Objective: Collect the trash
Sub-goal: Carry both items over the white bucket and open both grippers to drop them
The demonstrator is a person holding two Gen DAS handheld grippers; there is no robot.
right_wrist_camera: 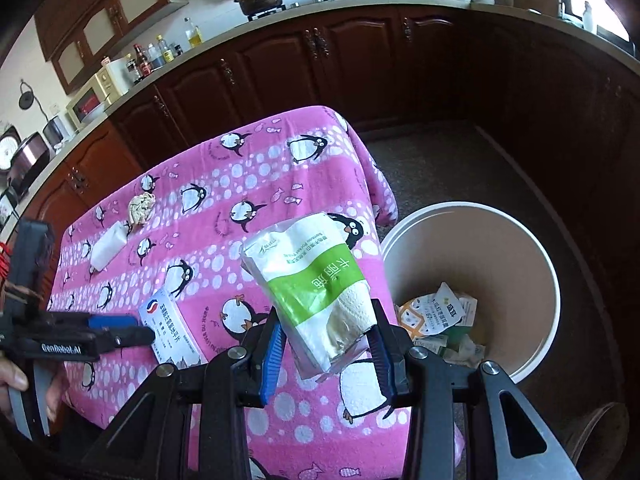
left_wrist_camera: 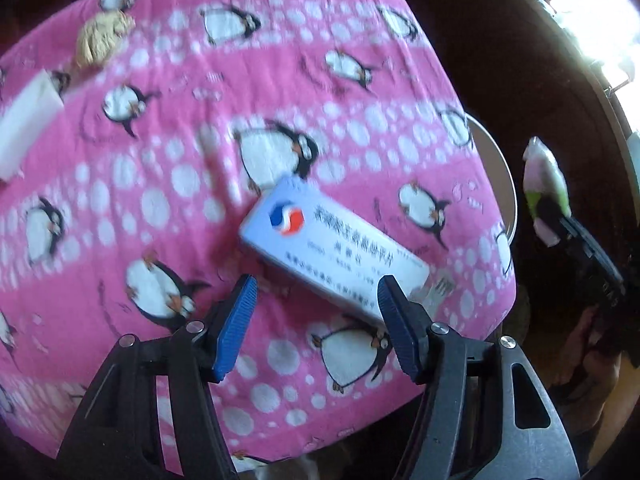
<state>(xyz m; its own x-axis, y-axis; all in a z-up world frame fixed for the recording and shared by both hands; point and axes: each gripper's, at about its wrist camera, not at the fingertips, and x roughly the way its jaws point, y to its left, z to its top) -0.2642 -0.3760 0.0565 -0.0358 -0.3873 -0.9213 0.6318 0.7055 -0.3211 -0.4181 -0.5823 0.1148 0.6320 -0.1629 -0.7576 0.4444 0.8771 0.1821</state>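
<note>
A white-blue medicine box (left_wrist_camera: 332, 240) (right_wrist_camera: 170, 330) lies flat on the pink penguin tablecloth (left_wrist_camera: 100, 264) near the table's edge. My left gripper (left_wrist_camera: 316, 284) (right_wrist_camera: 138, 328) hangs open just over the box's near end, with its pads apart from it. My right gripper (right_wrist_camera: 326, 320) (left_wrist_camera: 576, 240) is shut on a white-green tissue pack (right_wrist_camera: 316, 280) (left_wrist_camera: 544, 176), held up beside the table corner. To its right stands a white bin (right_wrist_camera: 472, 216) (left_wrist_camera: 502, 168) with several wrappers inside. A crumpled paper ball (left_wrist_camera: 102, 38) (right_wrist_camera: 141, 207) and a white packet (left_wrist_camera: 28, 120) (right_wrist_camera: 107, 250) lie farther off on the cloth.
Dark wooden cabinets (right_wrist_camera: 360, 52) under a pale counter curve around behind the table, with pots, bottles and a microwave (right_wrist_camera: 94, 98) on top. Grey floor (right_wrist_camera: 448, 168) runs between table, bin and cabinets. A hand (right_wrist_camera: 16, 380) grips the left tool.
</note>
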